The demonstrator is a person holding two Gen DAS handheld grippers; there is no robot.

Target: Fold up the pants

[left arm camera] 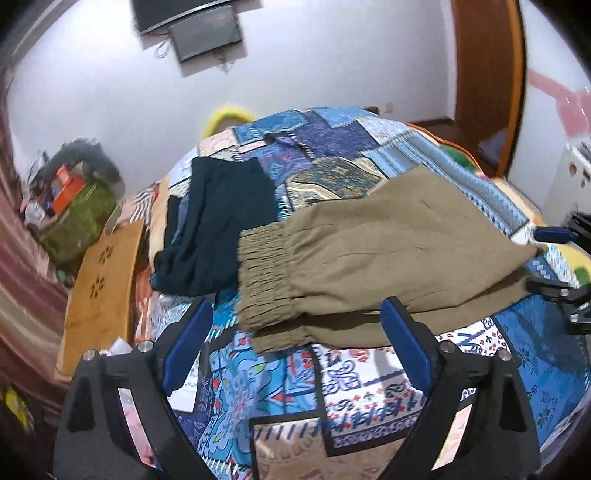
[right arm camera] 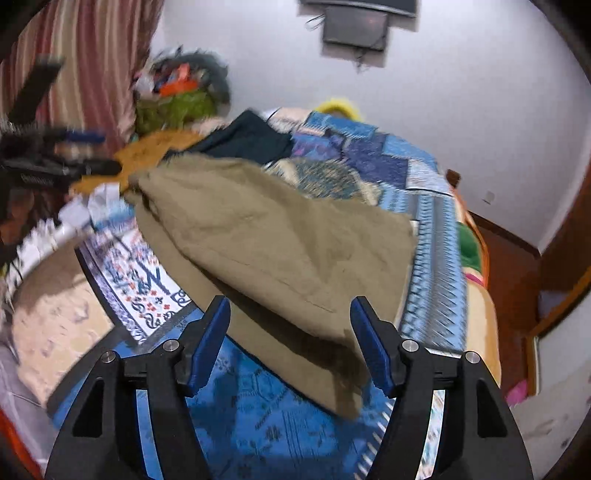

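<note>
I'm working in a home bedroom. A bed covered by a blue patchwork-print quilt (left arm camera: 332, 147) fills most of my view, with a flat dark screen mounted on the white wall (left arm camera: 207, 35) beyond its far end. A striped red and cream curtain (right arm camera: 92, 55) hangs at one side, next to a heap of household clutter piled on a green bundle (left arm camera: 74, 206). A brown wooden door frame (left arm camera: 491, 74) stands at the other side. Clothes lie on the quilt: folded olive-khaki pants with an elastic waistband (left arm camera: 369, 266) and a dark folded garment (left arm camera: 218, 221) beside them.
</note>
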